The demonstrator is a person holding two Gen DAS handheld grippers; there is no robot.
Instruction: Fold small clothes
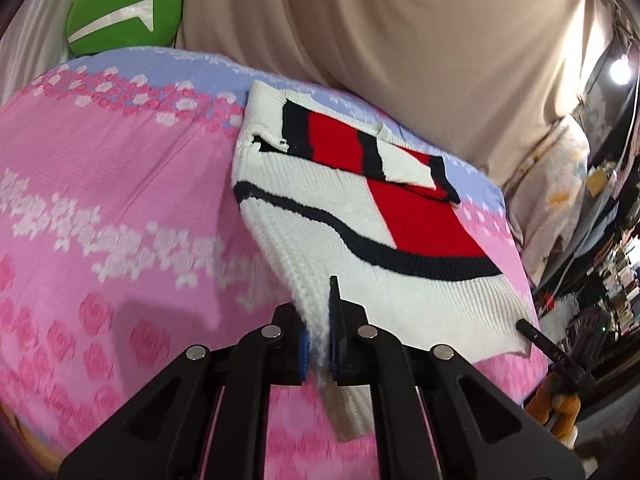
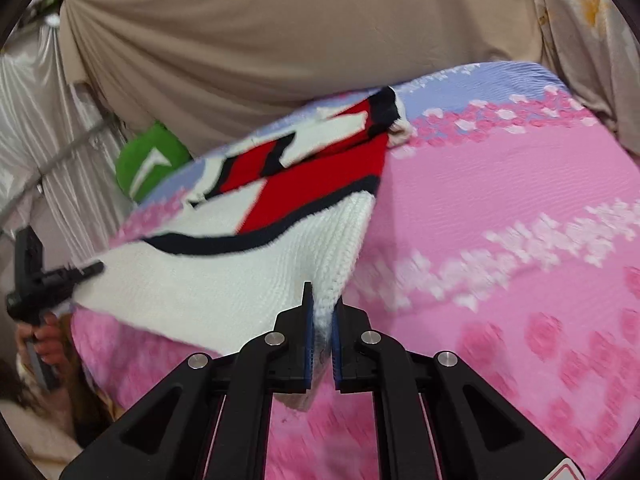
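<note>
A small knitted sweater (image 1: 352, 216), white with red and dark bands, is spread over the pink bedspread (image 1: 100, 184), well short of the green cushion (image 1: 124, 20). Its near hem is lifted at both corners: one is pinched by the left tool (image 1: 318, 336), the other by the right tool (image 2: 322, 332), presumably so the hem can be carried flat toward the collar.
</note>
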